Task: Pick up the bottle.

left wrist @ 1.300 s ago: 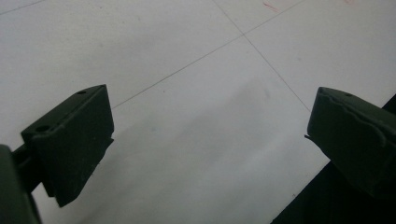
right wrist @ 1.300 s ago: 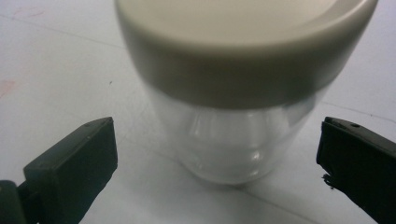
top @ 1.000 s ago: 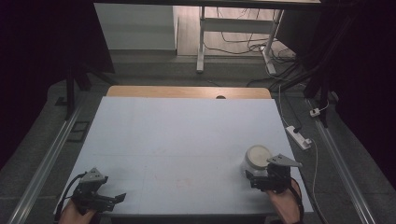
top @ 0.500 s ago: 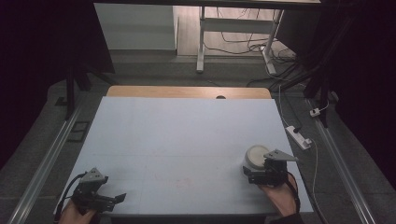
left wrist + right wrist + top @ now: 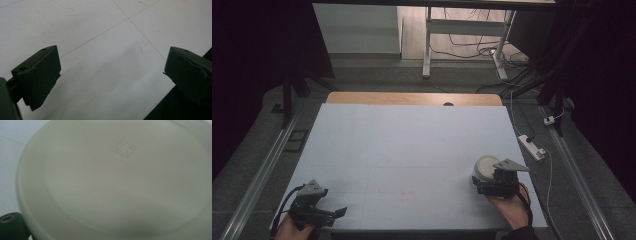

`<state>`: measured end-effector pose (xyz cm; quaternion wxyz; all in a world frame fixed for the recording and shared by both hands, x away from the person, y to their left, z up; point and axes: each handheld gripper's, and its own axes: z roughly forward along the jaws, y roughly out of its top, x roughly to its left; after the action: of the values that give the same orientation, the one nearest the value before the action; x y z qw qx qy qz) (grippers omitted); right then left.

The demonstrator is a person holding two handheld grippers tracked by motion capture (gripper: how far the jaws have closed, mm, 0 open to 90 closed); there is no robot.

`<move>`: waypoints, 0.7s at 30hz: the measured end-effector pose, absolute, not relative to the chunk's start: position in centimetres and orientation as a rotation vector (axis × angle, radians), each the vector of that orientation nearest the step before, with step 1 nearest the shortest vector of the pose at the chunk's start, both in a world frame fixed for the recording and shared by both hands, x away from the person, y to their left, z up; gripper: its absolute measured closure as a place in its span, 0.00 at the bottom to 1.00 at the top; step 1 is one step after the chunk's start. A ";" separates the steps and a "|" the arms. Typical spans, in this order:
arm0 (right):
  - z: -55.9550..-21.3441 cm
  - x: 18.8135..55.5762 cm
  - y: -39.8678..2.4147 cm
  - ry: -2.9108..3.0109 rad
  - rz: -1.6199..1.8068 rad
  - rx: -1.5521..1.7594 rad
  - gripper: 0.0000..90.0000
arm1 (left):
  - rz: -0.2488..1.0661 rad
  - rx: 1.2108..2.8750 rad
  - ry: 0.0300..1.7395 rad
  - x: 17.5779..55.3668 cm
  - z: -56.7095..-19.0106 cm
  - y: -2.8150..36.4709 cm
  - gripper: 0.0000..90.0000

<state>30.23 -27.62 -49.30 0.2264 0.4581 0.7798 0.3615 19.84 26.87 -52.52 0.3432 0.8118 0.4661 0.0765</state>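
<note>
White lidded container [image 5: 486, 167] sits at the lower right of the high view, on the pale worktop [image 5: 412, 145]. Right gripper [image 5: 495, 184] is touching its near side; in the right gripper view the round lid [image 5: 120, 177] looms close, and I cannot tell how those jaws stand. Left gripper [image 5: 319, 212], lower left, has its jaws spread wide over bare worktop.
</note>
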 end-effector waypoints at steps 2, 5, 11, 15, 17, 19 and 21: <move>-49.3 30.2 -27.7 2.152 1.003 1.258 0.07 | 0.199 2.111 1.211 19.8 -52.5 26.9 0.02; -49.3 30.2 -27.8 2.150 1.011 1.256 0.07 | 0.197 2.109 1.212 19.8 -52.5 26.9 0.02; -49.2 30.1 -27.9 2.145 1.011 1.250 0.07 | 0.198 2.110 1.212 19.8 -52.5 26.8 0.02; -49.1 30.0 -27.9 2.138 1.020 1.247 0.07 | 0.198 2.110 1.212 19.8 -52.5 26.8 0.02; -49.0 29.9 -27.8 2.136 1.021 1.236 0.07 | 0.198 2.110 1.213 19.8 -52.5 26.8 0.02; -48.8 29.8 -27.7 2.138 1.026 1.223 0.07 | 0.198 2.111 1.213 19.8 -52.5 26.8 0.02; -48.7 29.7 -27.5 2.140 1.033 1.209 0.07 | 0.198 2.111 1.213 19.8 -52.5 26.8 0.02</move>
<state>29.70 -27.55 -48.71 0.2353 0.4408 0.7801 0.3765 19.83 26.84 -52.52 0.3424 0.8119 0.4666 0.0763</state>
